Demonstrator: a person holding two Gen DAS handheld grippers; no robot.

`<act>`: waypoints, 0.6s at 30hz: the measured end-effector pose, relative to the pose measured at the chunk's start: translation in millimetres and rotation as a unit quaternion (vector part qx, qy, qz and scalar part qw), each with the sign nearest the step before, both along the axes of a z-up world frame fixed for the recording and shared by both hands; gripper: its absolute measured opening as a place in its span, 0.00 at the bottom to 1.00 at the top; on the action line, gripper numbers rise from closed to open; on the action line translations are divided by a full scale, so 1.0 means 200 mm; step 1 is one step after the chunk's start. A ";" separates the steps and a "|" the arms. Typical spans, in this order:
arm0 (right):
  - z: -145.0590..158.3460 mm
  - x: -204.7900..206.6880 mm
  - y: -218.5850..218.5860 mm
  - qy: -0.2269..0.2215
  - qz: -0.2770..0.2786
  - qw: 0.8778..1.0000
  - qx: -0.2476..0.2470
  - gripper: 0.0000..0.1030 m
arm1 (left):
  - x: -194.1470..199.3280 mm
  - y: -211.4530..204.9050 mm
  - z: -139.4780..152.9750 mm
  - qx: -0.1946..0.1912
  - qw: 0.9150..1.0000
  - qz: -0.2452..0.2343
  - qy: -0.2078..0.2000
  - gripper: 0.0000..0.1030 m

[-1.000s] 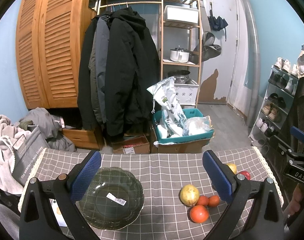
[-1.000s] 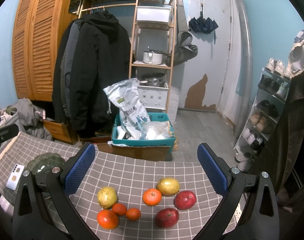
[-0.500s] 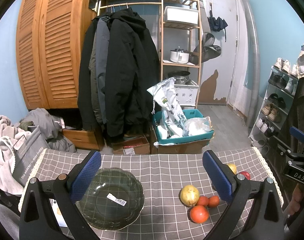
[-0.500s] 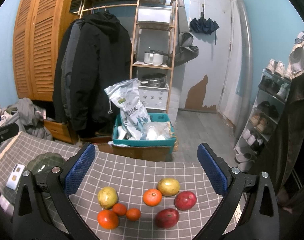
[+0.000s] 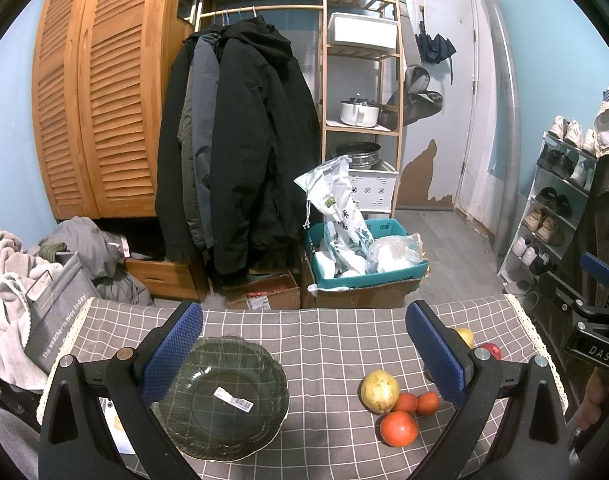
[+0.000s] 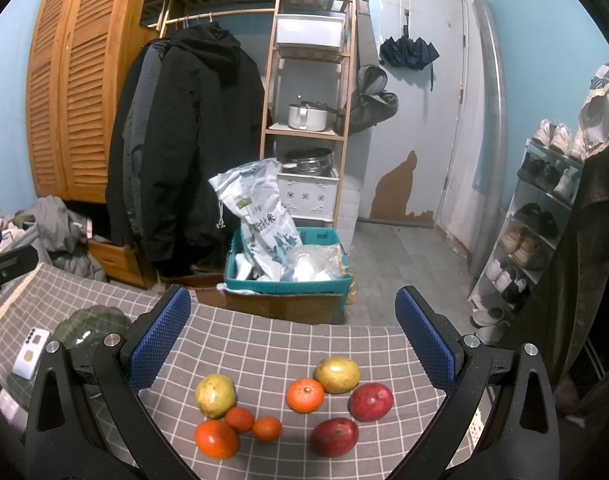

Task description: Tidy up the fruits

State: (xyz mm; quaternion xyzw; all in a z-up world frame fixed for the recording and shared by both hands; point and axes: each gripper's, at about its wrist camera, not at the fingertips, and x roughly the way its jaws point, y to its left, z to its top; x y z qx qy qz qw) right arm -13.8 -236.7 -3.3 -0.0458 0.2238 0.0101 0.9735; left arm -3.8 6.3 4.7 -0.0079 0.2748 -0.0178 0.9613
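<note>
A dark green glass bowl (image 5: 220,394) with a barcode sticker sits on the grey checked tablecloth (image 5: 324,344), under my open, empty left gripper (image 5: 304,354). Several fruits lie to its right: a yellow-green guava (image 6: 215,395), a large orange (image 6: 216,439), two small tangerines (image 6: 239,418), another orange (image 6: 305,395), a yellow fruit (image 6: 337,374) and two red fruits (image 6: 371,402). My right gripper (image 6: 292,338) is open and empty, above the fruits. The bowl shows at the left of the right wrist view (image 6: 92,324).
A white phone (image 6: 30,354) lies left of the bowl. Beyond the table's far edge are a teal crate with bags (image 6: 284,264), hanging coats (image 5: 240,152), a wooden shelf rack (image 5: 360,92) and a shoe rack (image 5: 560,200). A grey tote (image 5: 56,308) stands at left.
</note>
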 end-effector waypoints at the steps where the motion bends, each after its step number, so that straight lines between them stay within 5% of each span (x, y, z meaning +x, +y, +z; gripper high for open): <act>1: 0.00 0.00 0.00 0.000 0.000 1.000 0.000 0.97 | 0.00 0.00 0.00 0.000 1.000 0.000 0.000 0.99; 18: -0.01 0.02 0.00 0.013 0.000 1.000 0.004 0.97 | 0.05 -0.04 0.03 0.002 1.000 -0.006 0.012 0.99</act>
